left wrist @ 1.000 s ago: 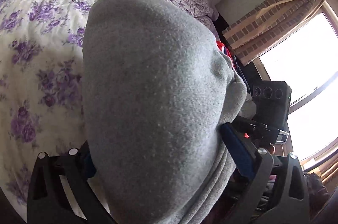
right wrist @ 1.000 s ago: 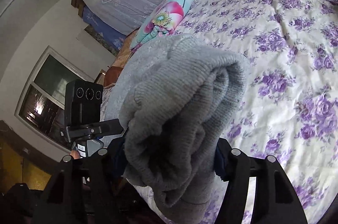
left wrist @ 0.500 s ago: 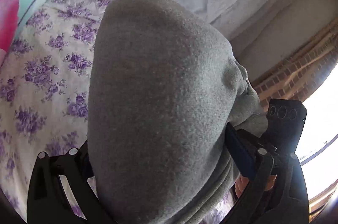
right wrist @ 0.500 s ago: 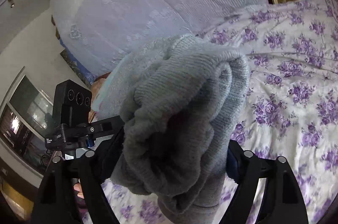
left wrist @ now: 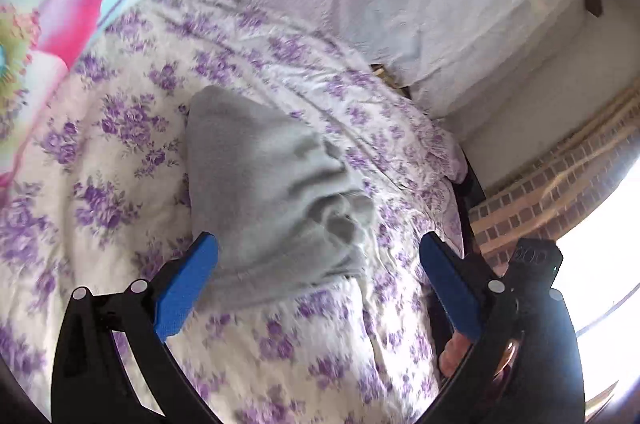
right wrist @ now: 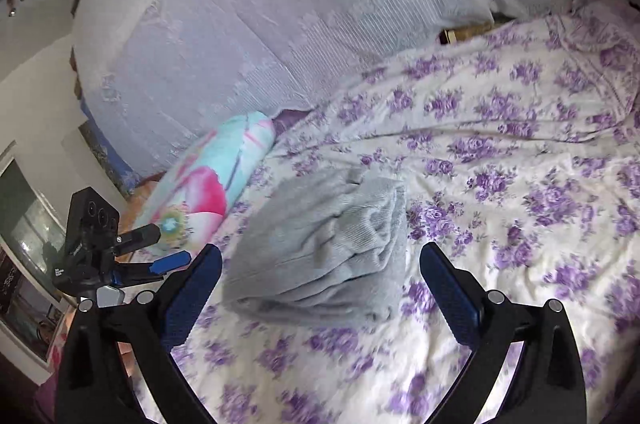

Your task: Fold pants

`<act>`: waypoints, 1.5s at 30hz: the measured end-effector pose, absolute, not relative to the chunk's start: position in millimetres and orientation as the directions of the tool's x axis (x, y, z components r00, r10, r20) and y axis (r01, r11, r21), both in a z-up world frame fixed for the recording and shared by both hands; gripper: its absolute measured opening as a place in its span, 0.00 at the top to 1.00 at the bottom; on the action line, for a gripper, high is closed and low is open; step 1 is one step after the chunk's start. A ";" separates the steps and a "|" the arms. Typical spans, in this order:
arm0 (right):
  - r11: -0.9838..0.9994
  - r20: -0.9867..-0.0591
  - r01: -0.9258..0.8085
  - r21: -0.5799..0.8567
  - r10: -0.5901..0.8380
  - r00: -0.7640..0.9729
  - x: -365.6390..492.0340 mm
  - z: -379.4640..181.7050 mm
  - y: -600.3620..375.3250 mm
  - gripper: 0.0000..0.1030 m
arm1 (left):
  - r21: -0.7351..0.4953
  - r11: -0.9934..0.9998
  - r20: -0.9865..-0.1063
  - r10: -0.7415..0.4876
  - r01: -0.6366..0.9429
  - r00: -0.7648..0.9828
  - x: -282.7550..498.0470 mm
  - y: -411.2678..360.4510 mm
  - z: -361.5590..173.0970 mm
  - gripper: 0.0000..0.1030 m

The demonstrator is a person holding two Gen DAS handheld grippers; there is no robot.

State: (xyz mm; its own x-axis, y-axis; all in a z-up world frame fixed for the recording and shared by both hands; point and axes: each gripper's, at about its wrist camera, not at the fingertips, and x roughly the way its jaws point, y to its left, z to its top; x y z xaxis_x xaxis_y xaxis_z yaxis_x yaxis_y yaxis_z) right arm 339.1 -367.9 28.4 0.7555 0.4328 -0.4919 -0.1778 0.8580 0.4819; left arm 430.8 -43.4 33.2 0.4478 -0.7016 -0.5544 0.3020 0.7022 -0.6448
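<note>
Backing straight off advised for both tools, so folded grey knit pants [left wrist: 276,200] left undisturbed on purple-flowered white bedspread [left wrist: 120,184], near turquoise-and-pink floral pillow [right wrist: 208,192]. Left gripper [left wrist: 318,278] jaws wide, nothing held; left blue pad [left wrist: 186,288] touching or overlapping bundle edge, contact not resolved. Right gripper [right wrist: 320,282] jaws wide, empty, clear of cloth. Loose ribbed layers noted at near edge [right wrist: 360,224]; light tuck judged worthwhile. Underside and far side of bundle hidden; motion blur at lower edges.

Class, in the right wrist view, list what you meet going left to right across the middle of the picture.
Left gripper → floral pillow → grey pants → bedspread.
</note>
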 end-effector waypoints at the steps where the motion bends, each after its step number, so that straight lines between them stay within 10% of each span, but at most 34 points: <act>1: 0.867 -0.479 -0.188 0.461 0.421 0.770 313.6 45.1 -369.0 0.03 | -0.599 0.730 -0.560 -0.676 0.329 0.479 401.0 -39.9 50.0 0.05; 8: 0.900 -0.456 -0.223 0.375 0.388 0.801 114.4 62.8 -346.5 0.03 | -0.179 0.952 -0.634 -0.306 0.250 0.711 174.1 -48.8 74.0 0.05; 15: 0.970 -0.410 -0.123 0.208 0.201 0.890 -21.3 -3.4 -299.8 0.03 | -0.145 0.968 -0.562 -0.250 0.203 0.788 40.0 -43.9 20.4 0.05; 45: 0.994 -0.514 0.024 0.103 0.033 0.857 -24.2 -64.7 -296.6 0.03 | 0.034 0.999 -0.620 0.010 0.014 0.784 25.8 -28.3 -18.7 0.05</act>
State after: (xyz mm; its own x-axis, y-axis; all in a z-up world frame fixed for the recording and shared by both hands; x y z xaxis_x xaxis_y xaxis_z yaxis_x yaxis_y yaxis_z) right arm -24.2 -296.6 -64.7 0.8570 0.0330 -0.5142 0.0238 0.9944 0.1034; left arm 25.8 -28.3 -18.7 0.7843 0.0097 -0.6202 0.0143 0.9993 0.0338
